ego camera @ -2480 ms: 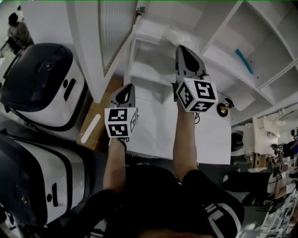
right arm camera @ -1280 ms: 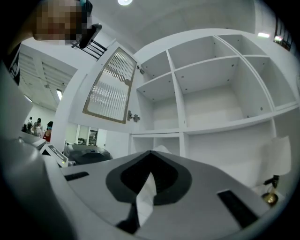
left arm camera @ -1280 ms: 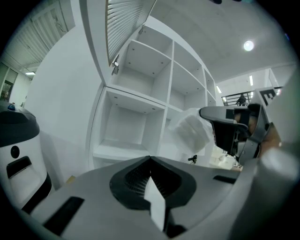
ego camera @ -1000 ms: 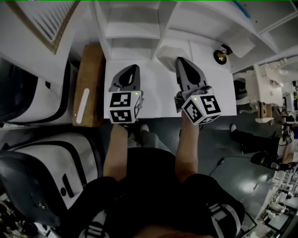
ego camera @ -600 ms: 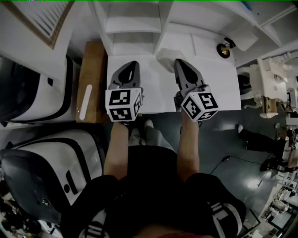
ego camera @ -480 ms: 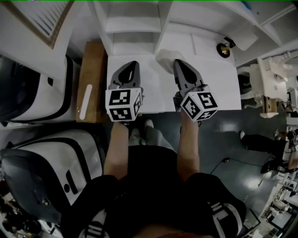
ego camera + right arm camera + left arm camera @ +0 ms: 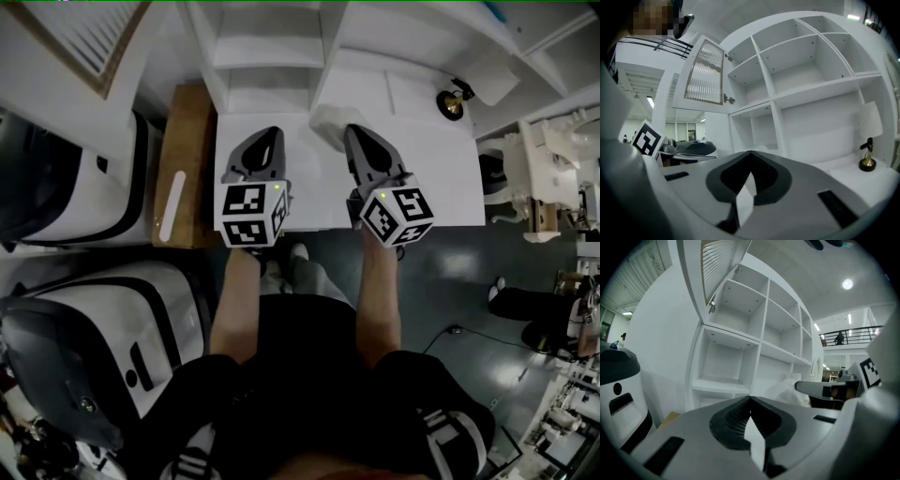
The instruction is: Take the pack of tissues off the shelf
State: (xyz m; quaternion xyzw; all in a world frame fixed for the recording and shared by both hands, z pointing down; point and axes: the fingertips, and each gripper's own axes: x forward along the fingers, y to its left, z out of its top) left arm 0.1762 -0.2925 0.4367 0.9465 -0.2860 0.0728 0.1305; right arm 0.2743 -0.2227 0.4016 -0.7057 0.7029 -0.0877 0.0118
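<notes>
White tissue pack (image 7: 327, 119), at right tongs' (image 7: 352, 132) tip

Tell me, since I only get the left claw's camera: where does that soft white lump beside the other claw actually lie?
Observer: The head view shows it is a soft white pack of tissues lying on the white tabletop, out of the shelf, right at the tip of the right claw.
Visitor: Is that claw open?
Observer: No, its own camera shows the jaws together. I cannot tell whether they pinch the wrap.
Visitor: Anything else nearby?
Observer: A small black-and-gold ornament stands further right, outside your picture.
</notes>
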